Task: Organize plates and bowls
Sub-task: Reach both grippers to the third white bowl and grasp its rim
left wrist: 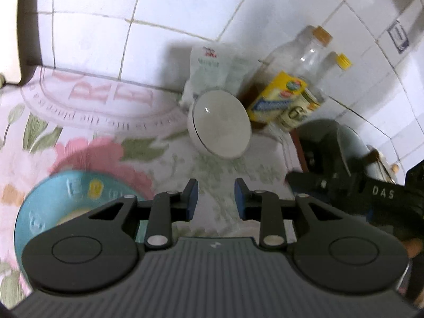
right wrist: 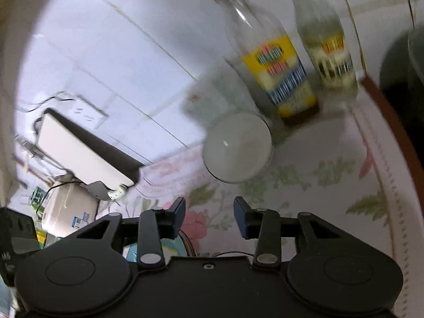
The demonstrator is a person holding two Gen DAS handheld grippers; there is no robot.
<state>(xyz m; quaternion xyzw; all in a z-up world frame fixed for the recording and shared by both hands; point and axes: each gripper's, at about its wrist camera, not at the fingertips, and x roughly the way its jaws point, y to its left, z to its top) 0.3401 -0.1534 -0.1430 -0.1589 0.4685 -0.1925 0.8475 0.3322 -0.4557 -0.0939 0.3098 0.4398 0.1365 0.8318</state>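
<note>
— Where is the white bowl point(left wrist: 221, 124)?
— On the flowered worktop point(left wrist: 164, 153) at the far tiled wall, just beside two bottles point(right wrist: 275, 61); a blue plate point(left wrist: 53, 204) lies near left.
— The tongs?
— Left tongs point(left wrist: 216, 198) and right tongs point(right wrist: 209, 217) both gape, empty.

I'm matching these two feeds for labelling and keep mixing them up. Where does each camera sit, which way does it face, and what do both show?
Left wrist: on the left gripper, angled down at the floral tablecloth; own open jaws show, with the blue plate and the other gripper at right.
Right wrist: on the right gripper, angled down toward the tiled wall; own open jaws show.
Shared: white bowl, two bottles, tablecloth.
</note>
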